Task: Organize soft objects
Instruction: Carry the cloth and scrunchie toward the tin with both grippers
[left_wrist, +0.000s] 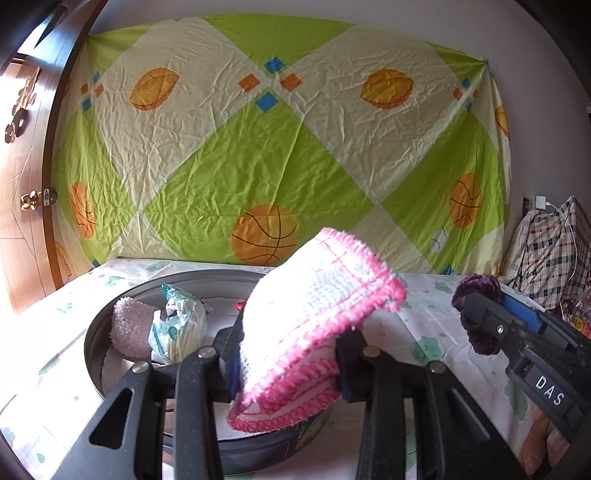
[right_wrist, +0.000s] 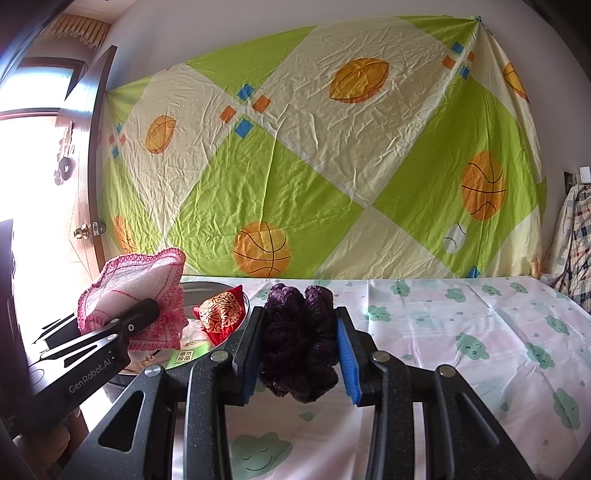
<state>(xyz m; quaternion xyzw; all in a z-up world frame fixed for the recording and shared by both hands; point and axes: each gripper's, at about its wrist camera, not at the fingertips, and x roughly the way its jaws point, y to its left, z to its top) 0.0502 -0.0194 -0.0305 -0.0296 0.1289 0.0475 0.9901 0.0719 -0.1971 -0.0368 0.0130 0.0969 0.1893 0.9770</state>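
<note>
- A round dark tin (left_wrist: 96, 354) stands on the bench (left_wrist: 436, 332), which is covered with a cloud-print cloth. In the left wrist view the tin holds a fluffy pale pink piece (left_wrist: 129, 328) and a crumpled white and teal packet (left_wrist: 181, 328) touching it.
- The right wrist view shows what the other hides: a red and gold pouch (right_wrist: 221, 310) leaning at the tin's (right_wrist: 207, 286) far side, and a green-labelled pack (right_wrist: 186, 354) lower in it.
- The left gripper (left_wrist: 288, 354) has its jaws clamped on a white knitted cloth with pink edging (left_wrist: 314, 314), held over the tin with its lower edge hanging within the rim.
- The right gripper (right_wrist: 299, 343) has its jaws partly closed, squeezing a dark purple fuzzy scrunchie (right_wrist: 295, 339) between blue pads (right_wrist: 347, 358), held above the bench to the right of the tin.
- A sports-print sheet (right_wrist: 314, 166) hangs behind.
</note>
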